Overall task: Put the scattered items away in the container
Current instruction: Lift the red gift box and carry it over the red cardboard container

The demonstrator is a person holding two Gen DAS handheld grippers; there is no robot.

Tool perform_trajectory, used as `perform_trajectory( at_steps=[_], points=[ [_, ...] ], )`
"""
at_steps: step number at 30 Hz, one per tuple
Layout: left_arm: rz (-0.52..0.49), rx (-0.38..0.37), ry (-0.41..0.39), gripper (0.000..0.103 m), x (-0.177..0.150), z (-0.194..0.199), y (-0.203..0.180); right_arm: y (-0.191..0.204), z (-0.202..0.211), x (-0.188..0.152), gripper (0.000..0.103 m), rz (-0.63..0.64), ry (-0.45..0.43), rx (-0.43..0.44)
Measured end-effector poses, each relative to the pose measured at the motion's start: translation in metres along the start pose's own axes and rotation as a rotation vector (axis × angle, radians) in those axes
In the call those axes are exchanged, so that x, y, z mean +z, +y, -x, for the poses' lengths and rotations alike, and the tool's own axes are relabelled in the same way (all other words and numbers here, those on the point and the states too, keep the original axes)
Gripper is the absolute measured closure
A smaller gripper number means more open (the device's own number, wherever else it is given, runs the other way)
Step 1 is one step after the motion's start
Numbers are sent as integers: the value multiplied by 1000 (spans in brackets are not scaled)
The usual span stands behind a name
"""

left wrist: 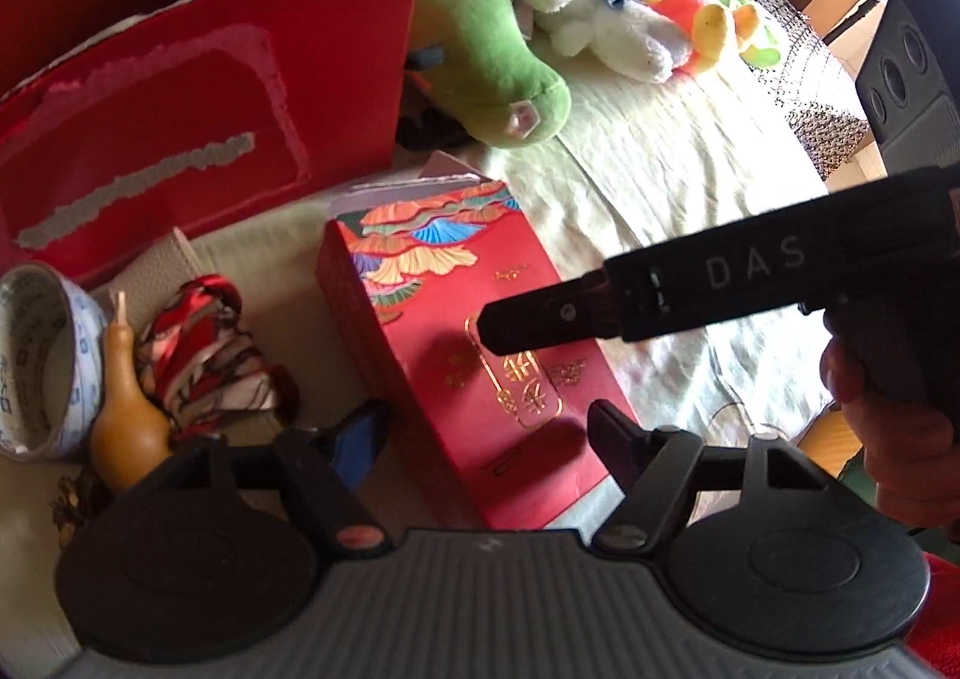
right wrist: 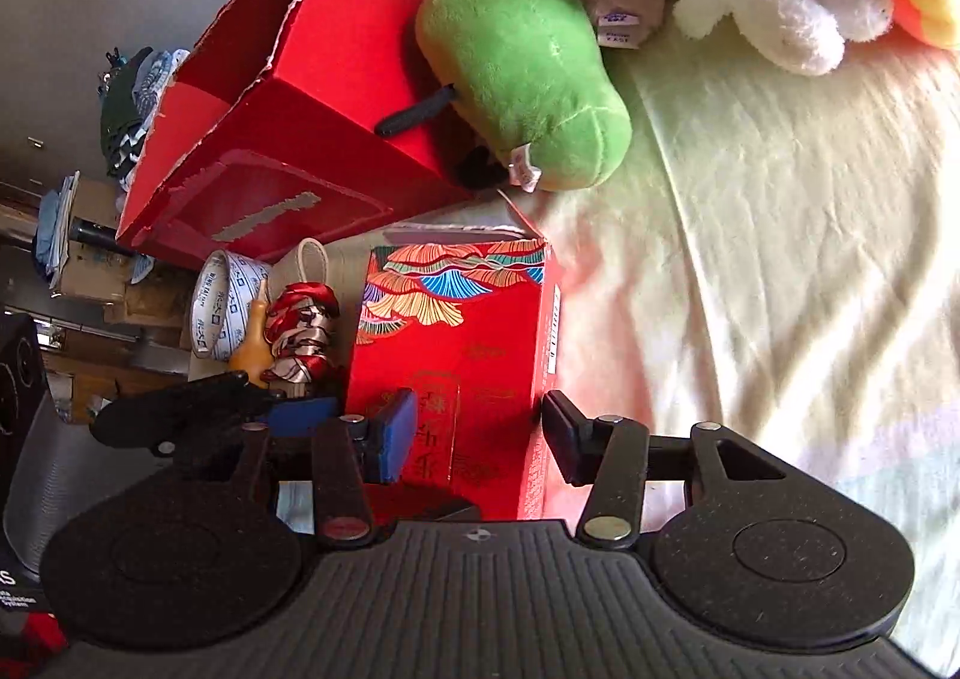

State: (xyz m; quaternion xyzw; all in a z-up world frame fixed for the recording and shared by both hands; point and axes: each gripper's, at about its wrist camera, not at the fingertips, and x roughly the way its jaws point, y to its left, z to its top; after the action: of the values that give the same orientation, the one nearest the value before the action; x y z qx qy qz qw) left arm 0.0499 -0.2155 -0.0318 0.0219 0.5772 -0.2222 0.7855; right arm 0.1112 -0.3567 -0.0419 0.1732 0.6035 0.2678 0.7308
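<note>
**A:** Red oblong cardboard gift box (left wrist: 480, 355) with painted fans and gold characters, lying flat on the pale green bed sheet (left wrist: 660, 187), just in front of the tall red open-topped cardboard container (left wrist: 210, 97). Not yet lifted.

**B:** Going for it with both?

**A:** Looking that way. Left gripper (left wrist: 480, 433) hanging over the near end, spread wide, holding nothing. Right gripper (right wrist: 477, 433) also gaping, reaching across the box's width, blue pad over the top face and the other finger by the long edge. Holding nothing either. Touching the cardboard or not, impossible to tell.

**B:** Closing how, then?

**A:** Judging it best to be lowering the right gripper first, getting one finger down each long side wall rather than pressing on the lid. Then squeezing near the middle, guarding against tipping. Meanwhile bringing the left gripper in on the near end, steadying.

**B:** Watching for anything alongside?

**A:** Minding the clutter at the left: white printed tape roll (left wrist: 42, 361), tan gourd (left wrist: 126, 415) and red-and-white folded cloth (left wrist: 204, 355), all crowding just beside the box. Also minding the green plush toy (left wrist: 486, 55) leaning by the container's far corner.

**B:** And the carry?

**A:** Probably lifting straight up before swinging over, clearing the ragged rim, then lowering short end first and letting go only once settled inside.
</note>
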Motion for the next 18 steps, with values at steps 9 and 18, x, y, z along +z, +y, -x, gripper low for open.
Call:
perform_trajectory(
  at_steps=[9,18],
  points=[
    [16,-47,-6,4,5,-17,2,-19,-8,5,51,-80,-14,13],
    [4,-62,10,10,7,-32,-1,-10,-12,3,46,-68,4,-11]
  ],
)
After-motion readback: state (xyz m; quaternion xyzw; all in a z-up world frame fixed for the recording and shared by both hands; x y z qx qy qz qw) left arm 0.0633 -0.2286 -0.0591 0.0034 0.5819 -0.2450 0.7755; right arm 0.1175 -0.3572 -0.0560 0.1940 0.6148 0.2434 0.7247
